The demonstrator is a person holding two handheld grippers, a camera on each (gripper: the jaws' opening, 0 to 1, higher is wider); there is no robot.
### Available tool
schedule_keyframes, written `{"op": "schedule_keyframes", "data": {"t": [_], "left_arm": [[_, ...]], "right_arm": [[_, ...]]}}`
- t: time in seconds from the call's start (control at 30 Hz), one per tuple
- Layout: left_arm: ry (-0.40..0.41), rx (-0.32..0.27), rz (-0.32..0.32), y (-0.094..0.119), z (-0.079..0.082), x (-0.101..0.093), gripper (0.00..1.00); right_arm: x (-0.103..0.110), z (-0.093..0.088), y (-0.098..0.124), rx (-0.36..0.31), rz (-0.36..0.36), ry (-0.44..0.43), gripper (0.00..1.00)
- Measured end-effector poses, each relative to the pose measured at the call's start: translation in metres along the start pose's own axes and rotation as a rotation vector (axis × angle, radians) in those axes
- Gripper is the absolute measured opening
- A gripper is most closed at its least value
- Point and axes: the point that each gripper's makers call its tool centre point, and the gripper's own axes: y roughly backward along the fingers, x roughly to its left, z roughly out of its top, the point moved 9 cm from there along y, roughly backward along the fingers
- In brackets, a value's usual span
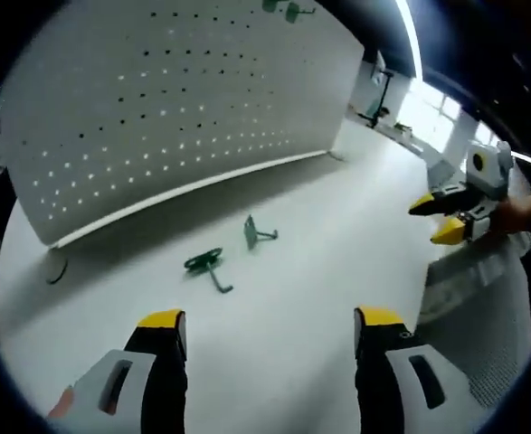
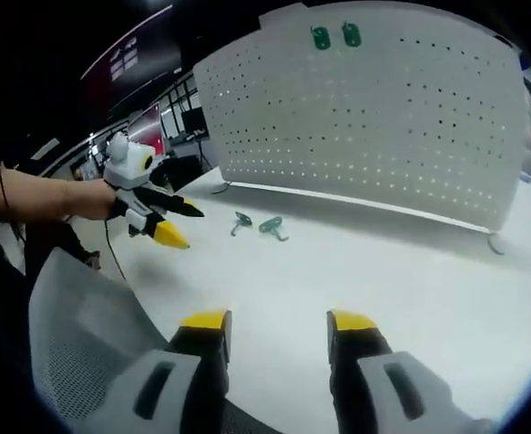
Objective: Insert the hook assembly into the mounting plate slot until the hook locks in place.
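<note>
A white worktop (image 1: 337,262) carries 2 green hook assemblies in front of an upright white perforated mounting plate (image 1: 175,108), seen from a pair of hand-held tools.

In the left gripper view, the left tool (image 1: 270,318) points toward the board with its 2 yellow-tipped jaws spread wide apart and nothing between them. Ahead of it, the nearer hook assembly (image 1: 207,265) lies flat on the worktop, and the second hook assembly (image 1: 258,233) stands just beside it, closer to the board; the 2 are near each other but apart. A dark curved piece (image 1: 57,271) rests by the board's left foot. 2 more green hooks (image 1: 283,9) hang at the top edge of the board. At the right edge of this view, the right tool (image 1: 435,220) is held in a person's hand (image 1: 518,215), its yellow tips parted and empty, above a grey mesh surface (image 1: 482,307).

In the right gripper view, the right tool's own jaws likewise stand open and empty. The left tool (image 2: 179,224), gripped by a hand (image 2: 84,199), hovers at left with its tips apart. The 2 loose hook assemblies (image 2: 256,224) lie on the worktop between that tool and the board, while the mounted pair (image 2: 336,36) sits high on the mounting plate (image 2: 383,117).
</note>
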Motion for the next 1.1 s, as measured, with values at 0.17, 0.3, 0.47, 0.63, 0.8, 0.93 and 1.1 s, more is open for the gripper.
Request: {"op": "schedule_keyframes", "data": {"t": [0.17,0.3,0.47,0.63,0.8,0.93,1.1], "left_arm": [[-0.048,0.011,-0.005,-0.017,0.015,0.011,0.74],[-0.099,0.013,-0.014,-0.028,0.027,0.016,0.71],[-0.164,0.061,-0.029,-0.043,0.036,0.023,0.66],[-0.167,0.096,-0.054,-0.053,0.036,0.031,0.55],[-0.241,0.146,-0.029,-0.061,0.036,0.039,0.46],[-0.257,0.14,-0.036,-0.063,0.043,0.046,0.34],[-0.286,0.188,-0.058,-0.064,0.044,0.046,0.17]], "right_arm": [[0.002,-0.003,-0.002,0.022,0.018,0.004,0.4],[0.003,-0.008,-0.004,0.063,0.017,0.03,0.4],[0.002,-0.006,-0.003,0.052,0.01,0.046,0.4],[0.0,-0.006,-0.002,0.044,0.0,0.036,0.39],[-0.002,-0.006,-0.005,0.043,0.004,-0.003,0.39],[-0.002,-0.007,-0.005,0.045,0.007,-0.004,0.39],[-0.002,-0.009,-0.007,0.06,0.017,-0.019,0.39]]}}
